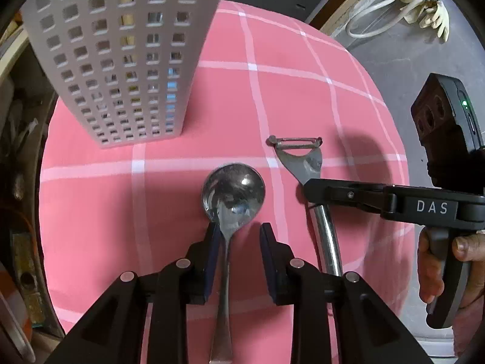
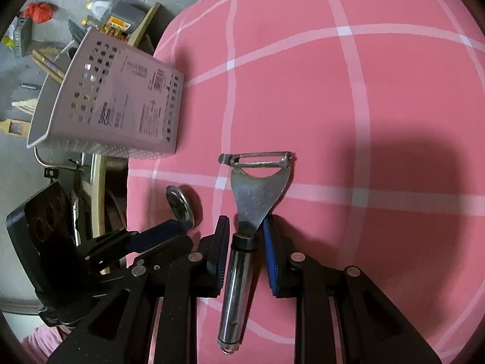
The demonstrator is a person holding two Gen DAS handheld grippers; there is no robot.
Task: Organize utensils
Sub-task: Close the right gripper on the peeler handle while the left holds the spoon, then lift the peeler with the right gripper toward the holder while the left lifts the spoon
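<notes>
A steel spoon (image 1: 232, 194) lies on the pink checked cloth (image 1: 297, 106), bowl away from me. My left gripper (image 1: 238, 236) is open and straddles the spoon's neck; its handle runs back between the fingers. A steel peeler (image 2: 257, 182) lies to the right of the spoon and also shows in the left wrist view (image 1: 303, 157). My right gripper (image 2: 245, 233) is open around the peeler's neck, pads close to it on both sides. A pale perforated utensil holder (image 1: 121, 60) stands at the back left and also shows in the right wrist view (image 2: 115, 106).
The cloth (image 2: 363, 91) covers a round table whose edge (image 1: 391, 115) curves close on the right. Beyond it are grey floor, a coiled hose (image 1: 372, 21) and clutter at the left. A hand (image 1: 436, 261) holds the right gripper's handle.
</notes>
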